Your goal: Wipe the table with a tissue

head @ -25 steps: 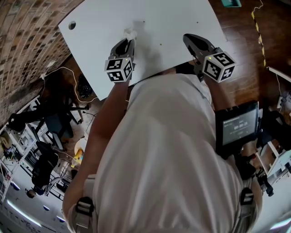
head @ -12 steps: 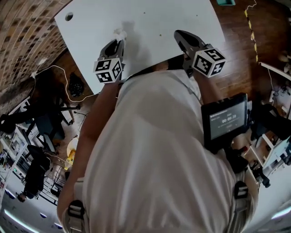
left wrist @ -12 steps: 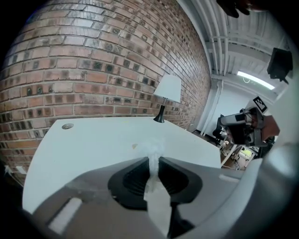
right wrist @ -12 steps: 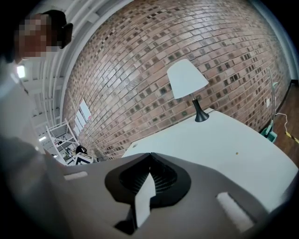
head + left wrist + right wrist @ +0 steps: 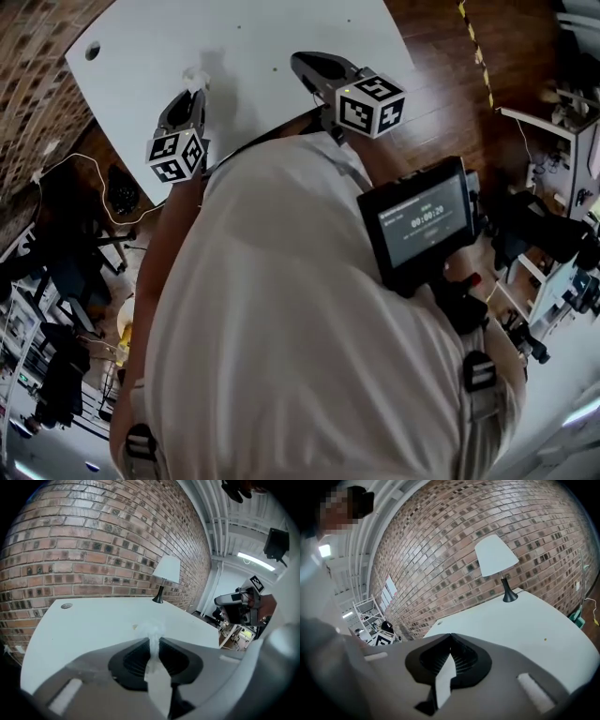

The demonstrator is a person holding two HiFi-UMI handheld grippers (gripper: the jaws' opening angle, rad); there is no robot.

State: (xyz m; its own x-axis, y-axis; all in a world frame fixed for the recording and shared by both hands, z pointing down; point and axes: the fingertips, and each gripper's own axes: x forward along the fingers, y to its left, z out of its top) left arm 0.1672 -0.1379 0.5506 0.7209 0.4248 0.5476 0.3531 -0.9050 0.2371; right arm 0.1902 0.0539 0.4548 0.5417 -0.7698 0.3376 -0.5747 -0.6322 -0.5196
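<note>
So, our left tongs (image 5: 152, 641) are clamped down on the tissue (image 5: 152, 632). A thin strip of it runs between the two ribbed pads, and a crumpled white tuft sticks out past the tips. From the head view, those left tongs (image 5: 190, 91) sit over the tabletop (image 5: 262, 37) a little in from its near edge, toward the near left corner. The tissue (image 5: 194, 75) pokes out toward the middle of the white surface. We can't tell whether the tuft actually touches the tabletop or hangs just above it.

Our right tongs (image 5: 450, 638) are closed too, tips together with nothing caught between them. In the head view the right tongs (image 5: 298, 62) reach over the same near edge, closer to the right corner, well apart from the left pair and the tissue.

Further out, a small round hole (image 5: 66, 605) is set into the tabletop near its left edge. A table lamp (image 5: 494, 557) with a white shade and a dark base stands at the far edge, right by the brick wall (image 5: 93, 550). A tiny speck (image 5: 544, 639) lies on the bare tabletop, off to one side of the right tongs. A dark screen (image 5: 422, 225) sits by our right arm, and wooden floor (image 5: 441, 84) shows past the right corner.
</note>
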